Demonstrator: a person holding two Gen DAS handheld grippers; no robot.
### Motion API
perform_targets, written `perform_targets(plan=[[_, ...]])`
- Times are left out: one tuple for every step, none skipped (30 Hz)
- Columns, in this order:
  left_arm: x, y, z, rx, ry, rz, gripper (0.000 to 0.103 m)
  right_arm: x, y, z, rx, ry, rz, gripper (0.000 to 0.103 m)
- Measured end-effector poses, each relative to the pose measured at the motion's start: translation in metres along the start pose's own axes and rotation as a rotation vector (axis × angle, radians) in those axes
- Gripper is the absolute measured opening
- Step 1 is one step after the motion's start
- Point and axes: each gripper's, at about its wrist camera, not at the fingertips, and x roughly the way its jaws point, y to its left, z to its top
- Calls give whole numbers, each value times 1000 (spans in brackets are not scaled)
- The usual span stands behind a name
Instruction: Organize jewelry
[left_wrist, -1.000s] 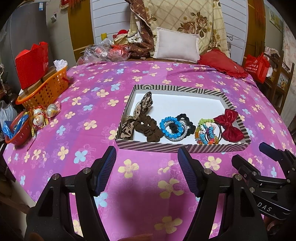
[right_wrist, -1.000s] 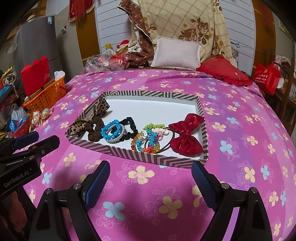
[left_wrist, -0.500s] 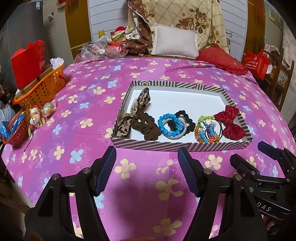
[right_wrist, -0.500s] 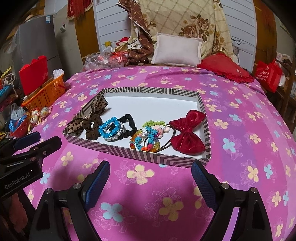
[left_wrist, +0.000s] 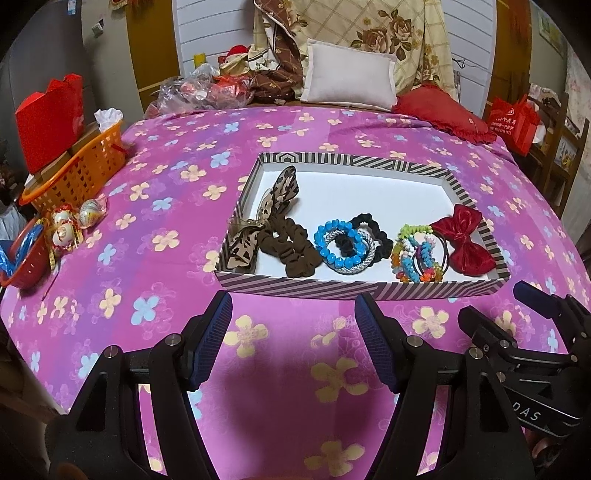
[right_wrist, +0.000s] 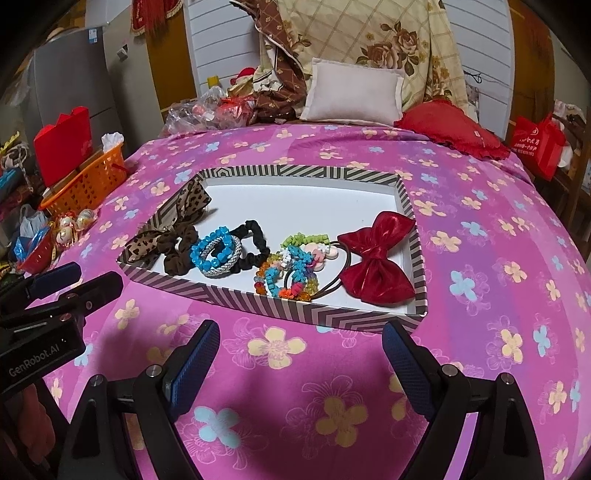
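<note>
A striped shallow box (left_wrist: 354, 290) (right_wrist: 280, 304) lies on the pink flowered bed cover. Along its near side sit a leopard bow (left_wrist: 258, 225) (right_wrist: 177, 218), a brown scrunchie (left_wrist: 291, 243), a blue bead bracelet (left_wrist: 341, 243) (right_wrist: 214, 251), a black scrunchie (left_wrist: 373, 230), colourful bead bracelets (left_wrist: 415, 254) (right_wrist: 291, 269) and a red bow (left_wrist: 463, 240) (right_wrist: 376, 266). My left gripper (left_wrist: 293, 343) is open and empty, just in front of the box. My right gripper (right_wrist: 301, 365) is open and empty, in front of the box's right part.
An orange basket (left_wrist: 79, 170) with a red bag (left_wrist: 50, 122) stands at the left edge, with wrapped eggs (left_wrist: 70, 223) and a red bowl (left_wrist: 26, 258) nearby. Pillows (left_wrist: 349, 75) and a red cushion (left_wrist: 443, 110) lie at the far end.
Both grippers have shifted slightly toward the box, which sits a little lower and nearer in both views. Nothing in the box has moved.
</note>
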Motion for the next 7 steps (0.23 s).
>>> perform_targets(plan=[[1,0,0,0,1,-2,69,1,0,0,0,1,-1,88],[3,0,1,1,1,-7,69,1,0,0,0,2,-1,88],[4,0,1,1,0,-11,69,2,-1,0,0,3,0,88],[5,0,1,1,0,-13,69,2,-1,0,1,4,0,88],[6,1,1,-1,1,-16,69,3,-1,0,1,5,0,88],[7,2,1,-2,1,-18,69,3,-2,0,1,6,-1,88],[8,2,1,-1,1,-18,69,3,-2,0,0,6,-1,88]])
